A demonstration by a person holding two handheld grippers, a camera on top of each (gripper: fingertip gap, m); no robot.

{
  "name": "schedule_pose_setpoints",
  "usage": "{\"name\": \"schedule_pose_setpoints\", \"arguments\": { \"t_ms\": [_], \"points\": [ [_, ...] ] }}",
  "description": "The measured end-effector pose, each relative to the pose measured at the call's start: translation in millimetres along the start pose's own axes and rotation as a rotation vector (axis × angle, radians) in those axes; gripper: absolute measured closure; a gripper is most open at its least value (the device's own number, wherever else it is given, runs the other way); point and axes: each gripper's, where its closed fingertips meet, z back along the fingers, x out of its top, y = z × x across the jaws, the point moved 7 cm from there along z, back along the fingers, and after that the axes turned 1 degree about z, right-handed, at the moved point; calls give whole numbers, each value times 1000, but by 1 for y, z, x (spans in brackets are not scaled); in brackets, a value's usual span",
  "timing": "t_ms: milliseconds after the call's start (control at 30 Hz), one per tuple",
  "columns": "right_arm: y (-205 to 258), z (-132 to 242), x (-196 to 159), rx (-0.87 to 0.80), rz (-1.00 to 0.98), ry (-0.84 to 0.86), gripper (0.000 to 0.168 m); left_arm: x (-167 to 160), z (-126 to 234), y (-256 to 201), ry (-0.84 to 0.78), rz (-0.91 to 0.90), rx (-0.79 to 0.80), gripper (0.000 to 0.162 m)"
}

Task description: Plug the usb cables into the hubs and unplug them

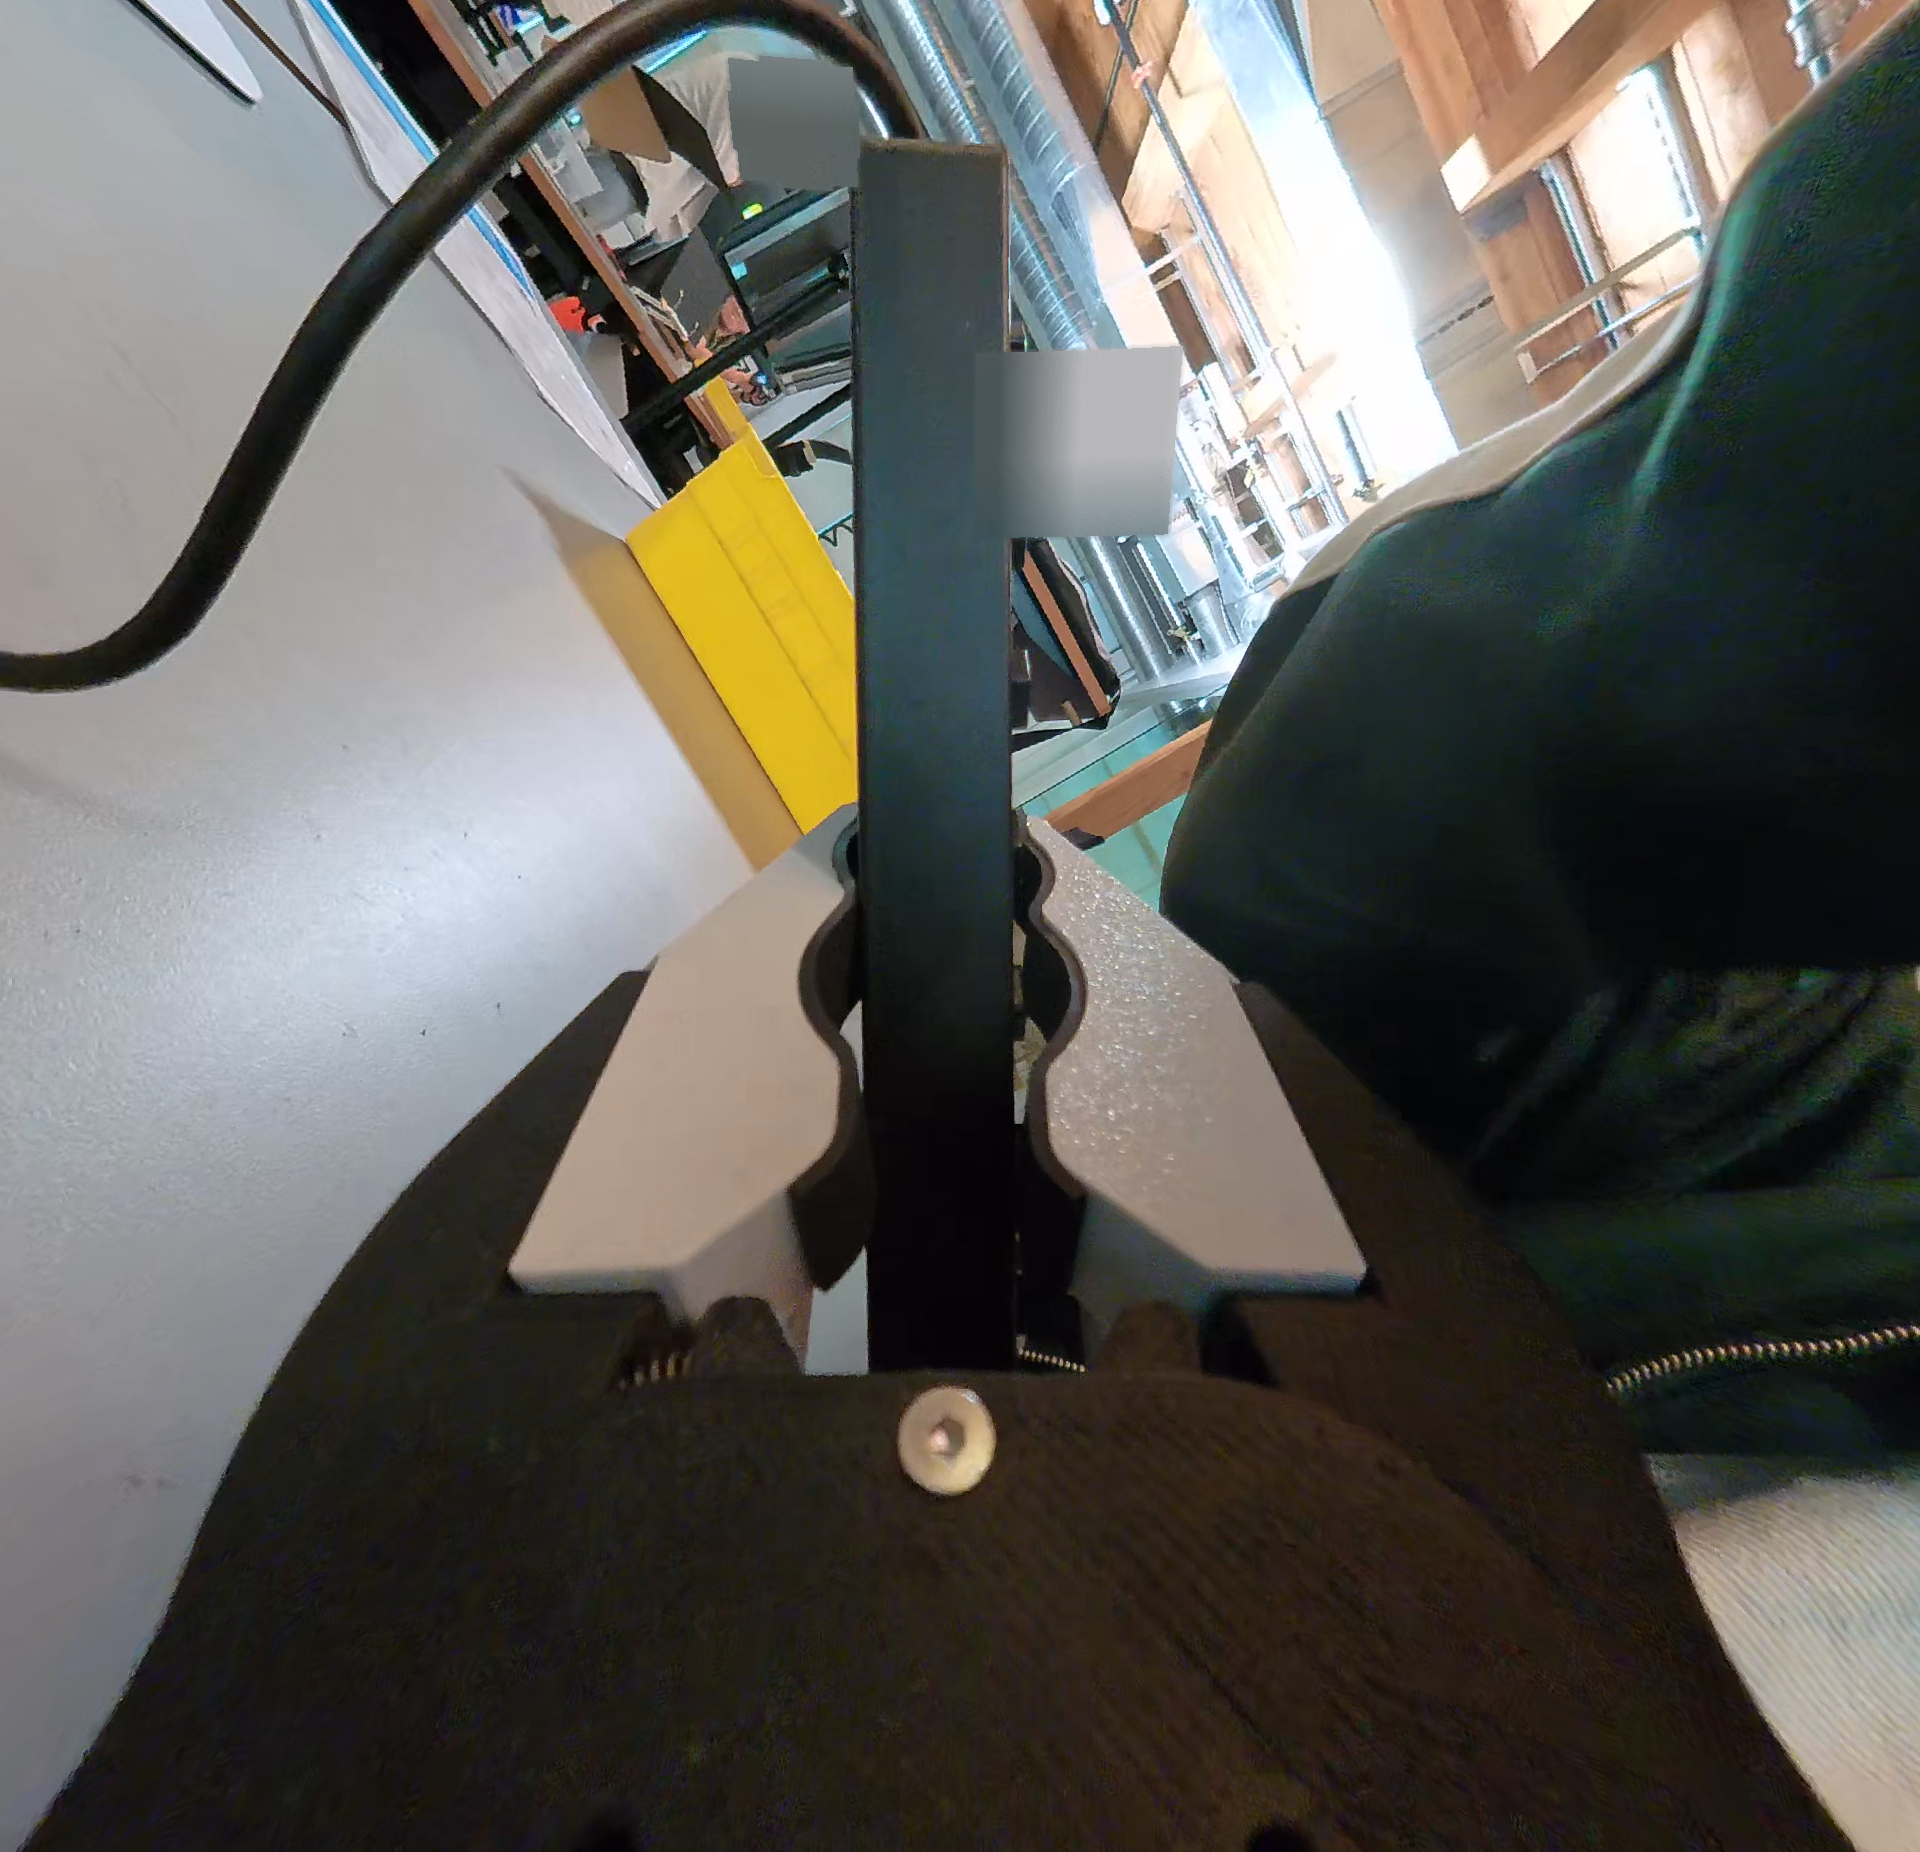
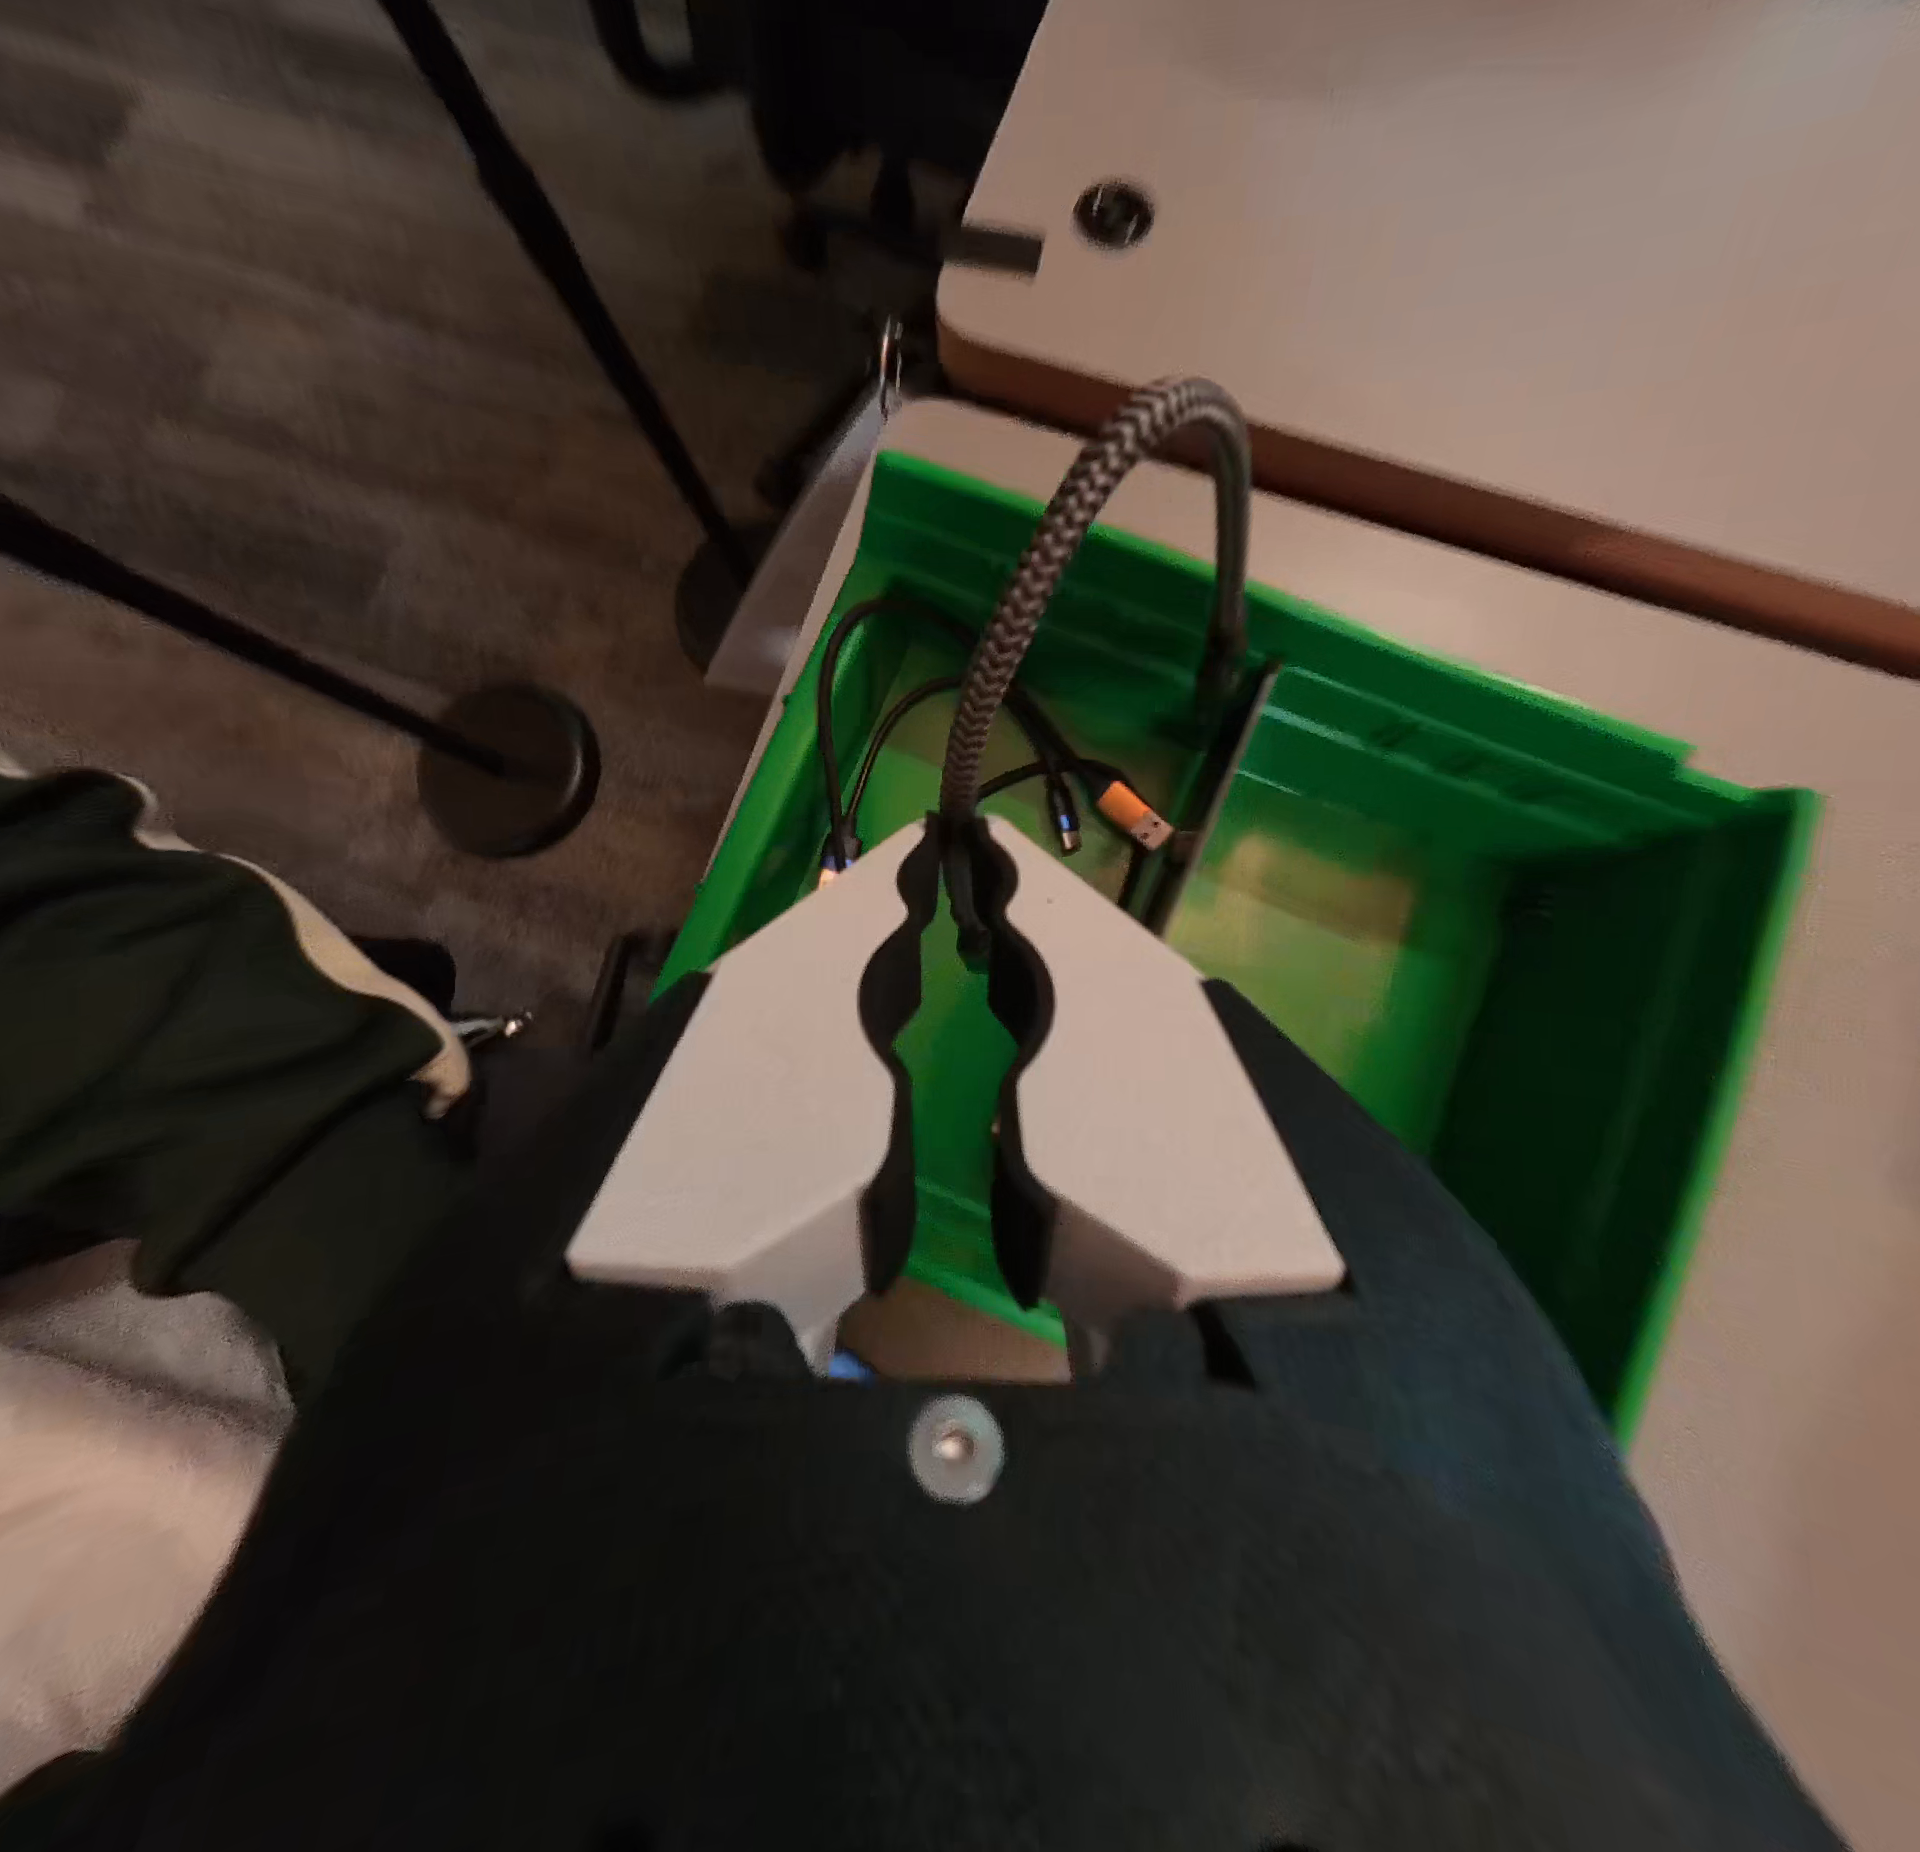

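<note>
In the left wrist view my left gripper (image 1: 935,867) is shut on a long black USB hub (image 1: 930,555). The hub stands up between the fingers, and its black lead (image 1: 312,348) curves off its far end down to the left over the grey table (image 1: 312,971). In the right wrist view my right gripper (image 2: 961,846) is shut on a grey braided USB cable (image 2: 1049,555) near its plug. The cable arches up and drops back into the green bin (image 2: 1558,971). Several more cables lie in the bin, one with an orange plug (image 2: 1132,810).
A yellow bin (image 1: 748,639) stands on the table beyond the hub. A person's dark green sleeve (image 1: 1558,763) fills the right of the left wrist view and shows at the left of the right wrist view (image 2: 156,1023). A second white table (image 2: 1455,192) lies beyond the green bin.
</note>
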Motion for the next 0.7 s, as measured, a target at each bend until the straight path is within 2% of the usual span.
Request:
{"name": "schedule_pose_setpoints", "arguments": {
  "t_ms": [33,200,300,400,567,700],
  "points": [
    [1,20,0,-17,-4,-43,164,0,0,0,1,0,2,140],
    [19,123,-32,-164,-26,-183,164,0,0,2,-4,6,20,140],
    [36,179,-74,-301,-69,-208,164,2,2,4,-24,7,34,140],
    [57,221,-132,-466,-138,-173,164,4,5,4,-47,15,37,140],
    [106,258,-236,-674,-291,-102,164,5,5,5,-64,27,41,139],
    [146,253,-303,-720,-369,-38,165,6,5,5,-83,14,52,140]
  ]
}}
